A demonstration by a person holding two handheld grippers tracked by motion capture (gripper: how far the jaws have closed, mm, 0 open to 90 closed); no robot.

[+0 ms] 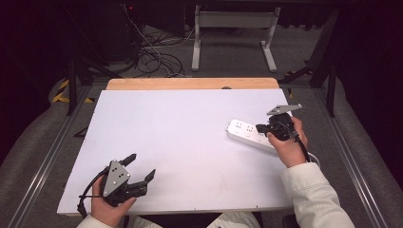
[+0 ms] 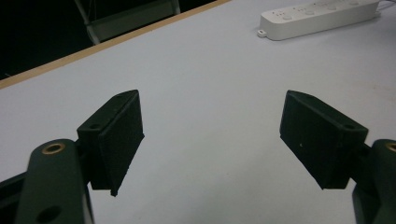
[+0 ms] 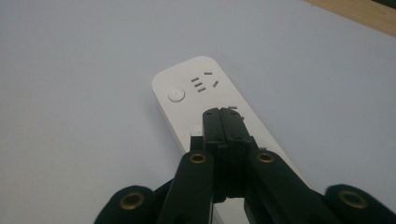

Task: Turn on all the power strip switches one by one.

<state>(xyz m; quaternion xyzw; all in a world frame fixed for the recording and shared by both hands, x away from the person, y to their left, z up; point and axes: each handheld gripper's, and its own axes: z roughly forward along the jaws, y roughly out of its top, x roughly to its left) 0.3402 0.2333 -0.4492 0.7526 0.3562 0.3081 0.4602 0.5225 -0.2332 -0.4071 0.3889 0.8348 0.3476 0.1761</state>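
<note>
White table [image 1: 180, 142] bare of readable writing, the unmarked white power strip [image 1: 247, 134] lying right of centre, the right gripper [image 1: 262, 128] over it with jaws pressed together above its sockets, while the left gripper [image 1: 140, 166] waits near the front-left edge, jaws spread wide, holding nothing.

You wear a pale cream long-sleeved jacket [image 1: 316, 194]. Your left black two-jaw gripper [image 1: 140, 167] carries a grey three-cornered plate [image 1: 116, 176] dotted with screws, and a black cable [image 1: 87, 191] trails from it. Your right black two-jaw gripper [image 1: 261, 128] has brass-ringed pivot holes [image 3: 198, 158] and ribbed black pads [image 3: 226, 125].
</note>
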